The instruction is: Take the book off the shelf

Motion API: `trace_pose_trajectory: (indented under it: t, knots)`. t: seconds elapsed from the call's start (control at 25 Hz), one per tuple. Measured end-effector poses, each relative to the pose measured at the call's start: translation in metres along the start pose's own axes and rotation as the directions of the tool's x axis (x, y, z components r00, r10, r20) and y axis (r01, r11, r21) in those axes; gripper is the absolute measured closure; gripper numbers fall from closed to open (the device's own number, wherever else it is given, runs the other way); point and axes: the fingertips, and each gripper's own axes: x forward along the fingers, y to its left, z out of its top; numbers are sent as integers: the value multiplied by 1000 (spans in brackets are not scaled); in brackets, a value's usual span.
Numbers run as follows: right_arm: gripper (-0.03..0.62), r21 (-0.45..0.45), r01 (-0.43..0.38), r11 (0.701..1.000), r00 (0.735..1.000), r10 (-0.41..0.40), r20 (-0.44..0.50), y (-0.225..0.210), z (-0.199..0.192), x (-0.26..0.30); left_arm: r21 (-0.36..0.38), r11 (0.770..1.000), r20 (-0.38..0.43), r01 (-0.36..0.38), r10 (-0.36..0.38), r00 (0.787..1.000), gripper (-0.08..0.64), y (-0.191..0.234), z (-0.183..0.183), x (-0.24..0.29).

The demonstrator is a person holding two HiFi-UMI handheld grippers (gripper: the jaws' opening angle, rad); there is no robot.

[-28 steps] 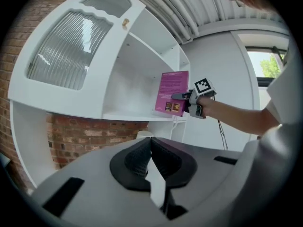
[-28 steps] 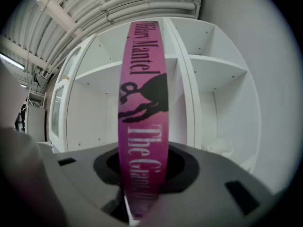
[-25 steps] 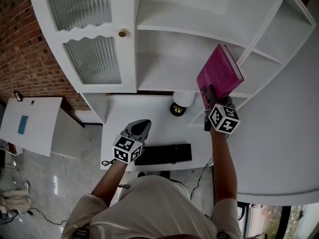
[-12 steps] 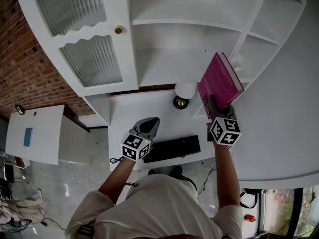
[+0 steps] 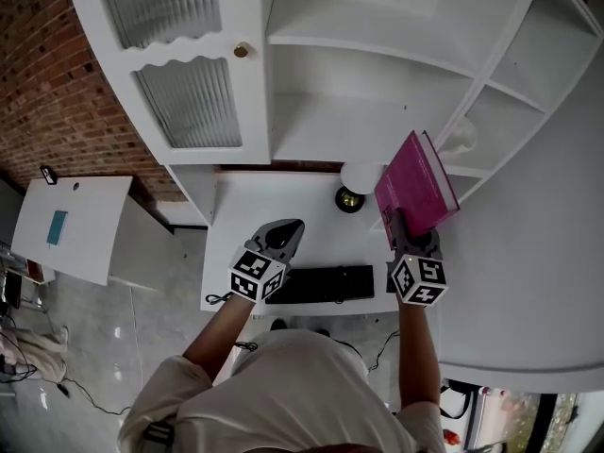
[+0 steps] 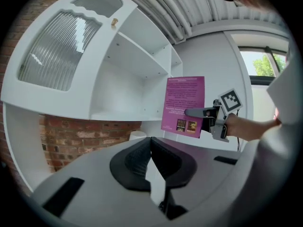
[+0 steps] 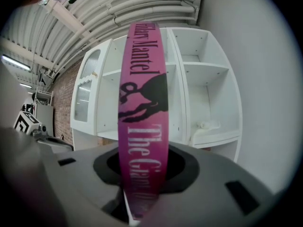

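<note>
Gripping the magenta book [image 5: 416,183] by its lower end, the right claw [image 5: 396,223] holds it upright and clear of the white shelf unit [image 5: 377,121], out in front of the open compartments and above the counter [image 5: 283,206]. The left claw [image 5: 286,231], jaws together and empty, hovers over the counter near a black keyboard [image 5: 326,284].

Print on the book [image 6: 183,103] is illegibly small.
</note>
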Motion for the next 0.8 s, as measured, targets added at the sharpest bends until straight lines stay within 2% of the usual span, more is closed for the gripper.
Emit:
trace_pose_trajectory:
  t: [0.44, 0.8]
  knots:
    - [454, -20, -56, 998, 998, 56, -4, -18, -11, -11, 5, 995, 34, -99, 99, 994, 566, -9, 6, -6]
    - [454, -9, -84, 996, 996, 84, -2, -22, -15, -14, -9, 991, 41, -130, 130, 991, 566, -10, 8, -3]
